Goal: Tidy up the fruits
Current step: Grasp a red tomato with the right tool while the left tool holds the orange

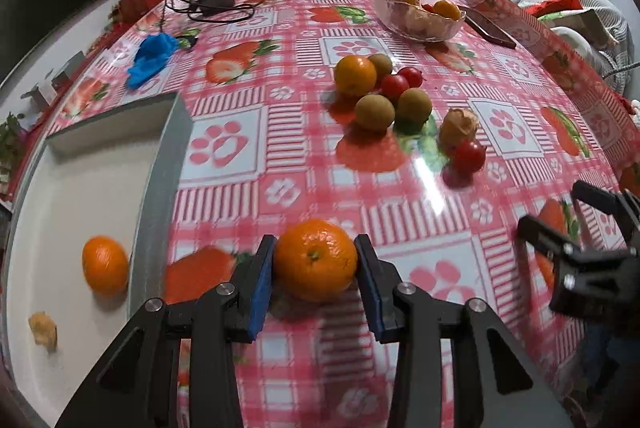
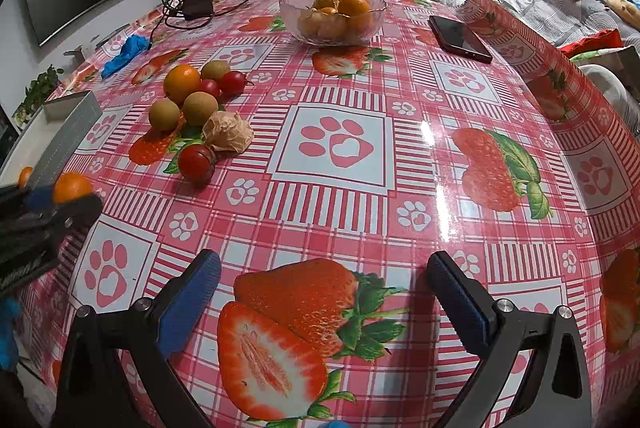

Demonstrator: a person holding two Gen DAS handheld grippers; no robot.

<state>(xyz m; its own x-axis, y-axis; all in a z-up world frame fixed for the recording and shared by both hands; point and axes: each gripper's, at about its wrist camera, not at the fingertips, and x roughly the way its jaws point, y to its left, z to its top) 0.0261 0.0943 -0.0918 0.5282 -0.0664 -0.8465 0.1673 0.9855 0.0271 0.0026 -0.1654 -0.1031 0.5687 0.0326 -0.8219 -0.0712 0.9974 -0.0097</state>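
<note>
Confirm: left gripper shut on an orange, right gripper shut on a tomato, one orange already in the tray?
Not the right gripper: the right wrist view shows it open and empty above the tablecloth. The left gripper does grip an orange, and one orange lies in the tray.

Counting now: three oranges outside the bowl, one clamped (image 1: 315, 260), one in the tray (image 1: 105, 265), one at twelve o'clock of the loose pile (image 1: 355, 75). Three brown fruits (image 1: 375, 112). Three tomatoes (image 1: 469, 156). One husked fruit on the cloth (image 1: 459, 126), another husk in the tray (image 1: 43, 331). One bowl (image 1: 420, 14), contents too jumbled to count. One phone (image 2: 460, 39). One tray (image 1: 160, 184).
</note>
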